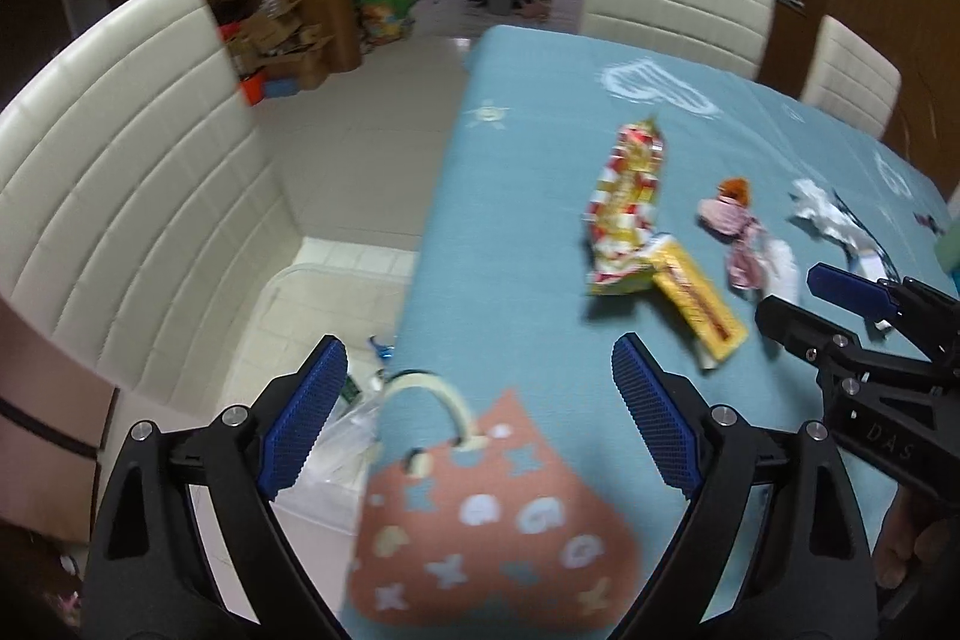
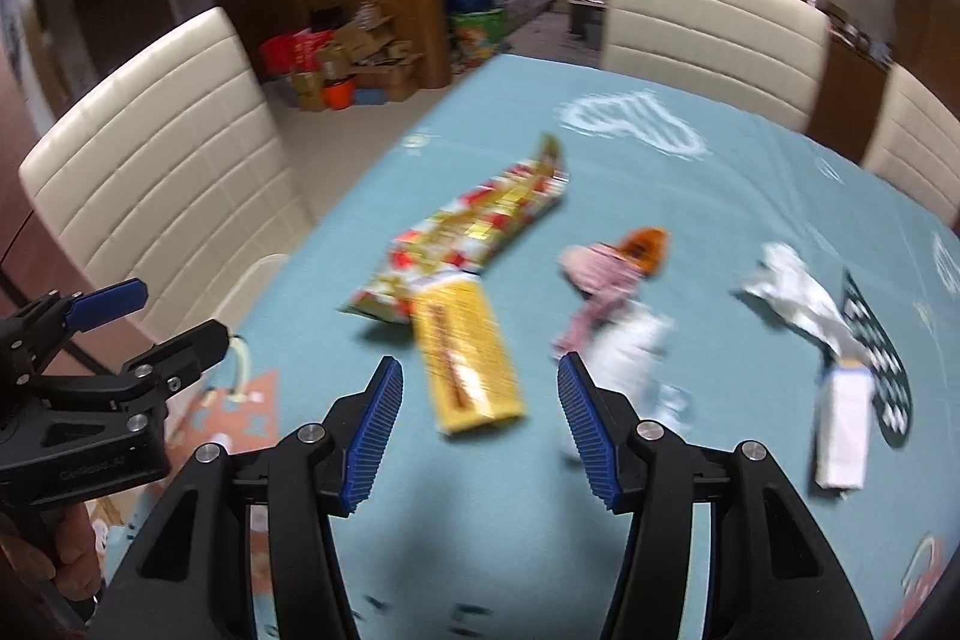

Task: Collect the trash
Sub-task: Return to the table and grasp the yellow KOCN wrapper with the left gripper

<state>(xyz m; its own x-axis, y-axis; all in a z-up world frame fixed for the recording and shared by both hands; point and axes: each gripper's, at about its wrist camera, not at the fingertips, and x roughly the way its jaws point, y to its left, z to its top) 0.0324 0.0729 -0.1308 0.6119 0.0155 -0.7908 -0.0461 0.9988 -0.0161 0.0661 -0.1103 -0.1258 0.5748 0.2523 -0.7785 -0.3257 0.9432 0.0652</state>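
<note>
Trash lies on a blue tablecloth (image 2: pixel 690 196). A long red-and-yellow snack bag (image 2: pixel 462 238) overlaps a flat yellow wrapper (image 2: pixel 468 358). Right of them lie a pink and orange wrapper (image 2: pixel 612 268), a white crumpled wrapper (image 2: pixel 792 298) and a white packet (image 2: pixel 843 424). My right gripper (image 2: pixel 480 418) is open and empty, just short of the yellow wrapper. My left gripper (image 1: pixel 480 412) is open and empty over the table's left edge, above a clear bin (image 1: pixel 318 304) on the floor. The snack bag (image 1: pixel 627 196) and yellow wrapper (image 1: pixel 699 304) lie ahead to its right.
Cream chairs stand at the left (image 1: pixel 120 196) and far side (image 1: pixel 678 4) of the table. The bin holds clear plastic and small scraps (image 1: pixel 354 412). A checkered black-and-white piece (image 2: pixel 882 370) lies at the right. Boxes clutter the floor beyond (image 2: pixel 354 58).
</note>
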